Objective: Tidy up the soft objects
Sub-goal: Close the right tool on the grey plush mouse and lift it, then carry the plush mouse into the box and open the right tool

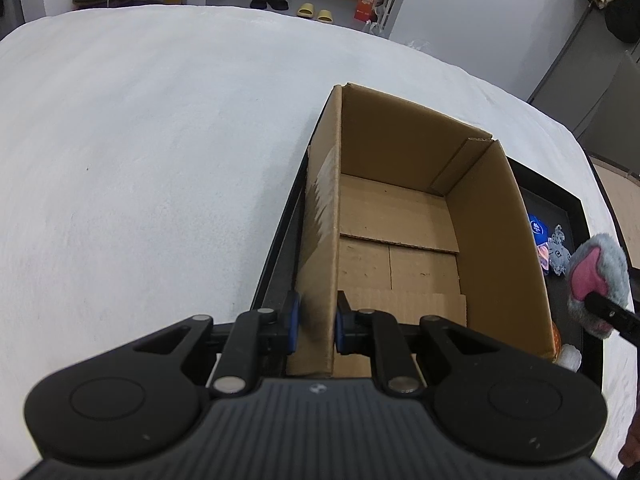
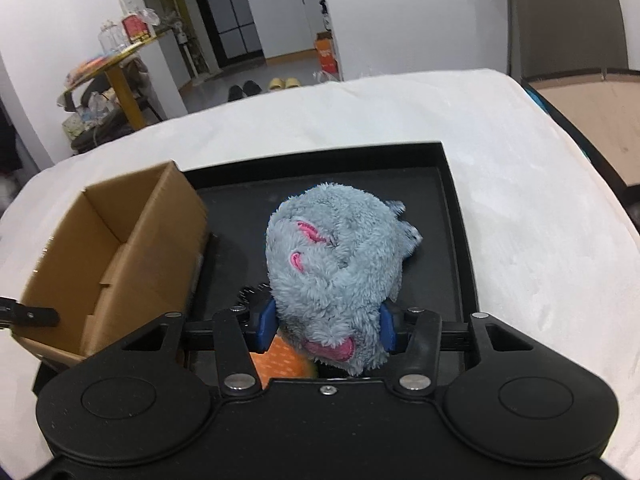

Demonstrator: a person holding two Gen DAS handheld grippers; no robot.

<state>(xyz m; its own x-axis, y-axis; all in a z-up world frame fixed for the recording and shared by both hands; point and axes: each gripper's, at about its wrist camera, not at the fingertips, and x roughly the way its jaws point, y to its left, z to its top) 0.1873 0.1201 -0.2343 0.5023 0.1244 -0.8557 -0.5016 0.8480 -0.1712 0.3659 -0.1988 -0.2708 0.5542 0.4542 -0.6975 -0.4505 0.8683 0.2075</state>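
The right hand-held gripper [image 2: 327, 327] sits low in the middle of the right wrist frame, its blue pads pressed into the sides of a grey plush toy [image 2: 334, 276] with pink stitched marks. The toy bulges up and away from the pads and fills the centre of that frame. Under it, at the lower centre, a patch of an orange soft thing [image 2: 280, 362] shows between the fingers. Behind the toy lies a black tray [image 2: 452, 216], and a small grey scrap [image 2: 410, 234] peeks out at the toy's right edge.

The left hand-held gripper [image 1: 316, 322] is at the bottom centre of the left wrist frame, clamped on the near left wall of an open cardboard box [image 1: 400, 208], one blue pad outside the wall and one inside. The box is bare inside down to its flaps. It stands on the left part of the tray, touching it. In the same frame the grey plush toy shows at the right edge, beyond the box's right wall, with a black finger of the other gripper against it. Further up the right side, a blue packet [image 1: 538, 228] and a small grey toy [image 1: 558, 252] lie on the tray.

The tray rests on a white-covered desk [image 1: 140, 160]. Beyond it, in the upper part of the frame, slippers [image 1: 314, 12] stand on the floor.
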